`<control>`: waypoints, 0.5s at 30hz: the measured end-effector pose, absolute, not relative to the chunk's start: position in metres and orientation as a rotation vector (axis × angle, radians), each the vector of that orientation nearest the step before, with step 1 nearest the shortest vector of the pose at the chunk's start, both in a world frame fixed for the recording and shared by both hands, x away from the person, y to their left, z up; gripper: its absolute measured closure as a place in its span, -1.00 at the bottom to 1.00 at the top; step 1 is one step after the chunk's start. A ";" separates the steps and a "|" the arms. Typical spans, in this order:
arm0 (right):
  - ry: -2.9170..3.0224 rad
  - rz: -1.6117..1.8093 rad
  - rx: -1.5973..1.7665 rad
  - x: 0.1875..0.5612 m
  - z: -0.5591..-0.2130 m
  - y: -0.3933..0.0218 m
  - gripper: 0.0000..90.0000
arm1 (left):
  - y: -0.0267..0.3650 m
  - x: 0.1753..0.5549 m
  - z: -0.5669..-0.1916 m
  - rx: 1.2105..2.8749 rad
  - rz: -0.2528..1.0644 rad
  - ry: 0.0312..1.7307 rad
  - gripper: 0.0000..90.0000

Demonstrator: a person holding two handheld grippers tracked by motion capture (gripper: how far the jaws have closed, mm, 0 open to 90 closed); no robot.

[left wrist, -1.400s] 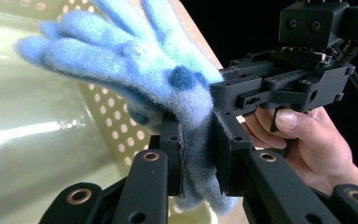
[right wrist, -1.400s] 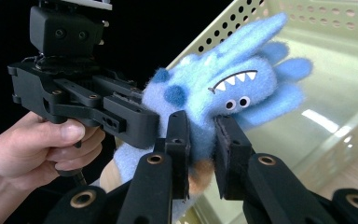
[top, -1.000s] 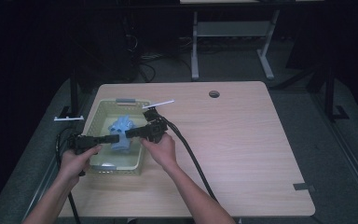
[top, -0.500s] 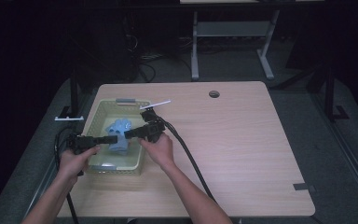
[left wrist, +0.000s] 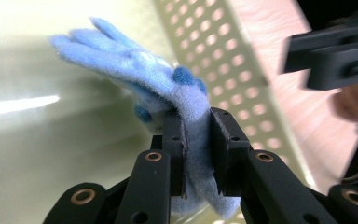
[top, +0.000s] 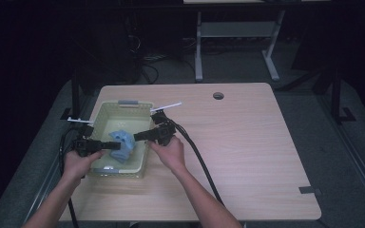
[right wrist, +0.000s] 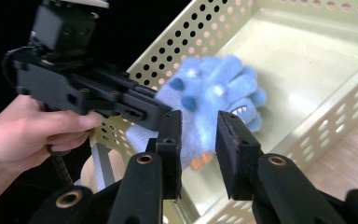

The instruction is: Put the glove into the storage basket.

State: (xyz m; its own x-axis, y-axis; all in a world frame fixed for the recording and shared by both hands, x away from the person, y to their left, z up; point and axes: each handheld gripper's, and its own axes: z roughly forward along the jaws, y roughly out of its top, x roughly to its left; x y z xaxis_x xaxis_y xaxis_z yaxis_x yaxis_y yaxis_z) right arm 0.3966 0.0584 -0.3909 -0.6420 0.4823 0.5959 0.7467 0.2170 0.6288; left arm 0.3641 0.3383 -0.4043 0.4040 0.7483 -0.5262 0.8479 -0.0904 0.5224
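— blue fleece, soft and fuzzy: is that what the left tool point(top: 115, 145) has hold of?
— yes. it is a small blue plush toy point(top: 123, 144) with darker blue spots, and in the left gripper view its fabric is pinched flat between the two black jaws, which are clamped on it.
— where is the toy sitting?
— over the inside of the pale yellow-green perforated basket point(top: 105, 112), which rests on the left part of the wooden tabletop point(top: 247, 142). whether the toy touches the basket floor i cannot tell; in the right gripper view it looks held up off it.
— and the right tool point(top: 138, 137)?
— its jaws have just been opening a little and stand apart. in the right gripper view the toy point(right wrist: 214, 100) lies beyond the pads, seen through the gap between them, with its spots, white teeth and orange feet facing that camera. the pads are not pressing on it.
— how do the two tools lie to each other?
— they point at one another across the basket, left hand point(top: 78, 164) at the basket's left side, right hand point(top: 170, 153) at its right rim, with the toy between the two tips.
— anything else on the tabletop?
— a white strip point(top: 166, 107) lies just behind the basket's far right corner, and a round cable hole point(top: 218, 96) sits near the far edge, well apart from the basket.
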 end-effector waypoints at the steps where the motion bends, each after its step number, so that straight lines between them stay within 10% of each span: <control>1: -2.225 -1.398 -1.152 0.396 -0.390 0.056 0.59 | 0.337 0.365 -0.405 1.878 -0.149 1.383 0.71; 15: -2.203 -1.457 -1.162 0.388 -0.384 0.029 0.56 | 0.327 0.378 -0.411 2.045 -0.114 1.534 0.46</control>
State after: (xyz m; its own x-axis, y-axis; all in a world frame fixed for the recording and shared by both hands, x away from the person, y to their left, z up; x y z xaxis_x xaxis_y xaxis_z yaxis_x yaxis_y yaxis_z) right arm 0.3884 0.0294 -0.3842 -0.6480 0.4771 0.5937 0.7330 0.1792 0.6562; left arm 0.3782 0.3269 -0.4109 0.3372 0.8545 -0.3951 0.9035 -0.1758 0.3910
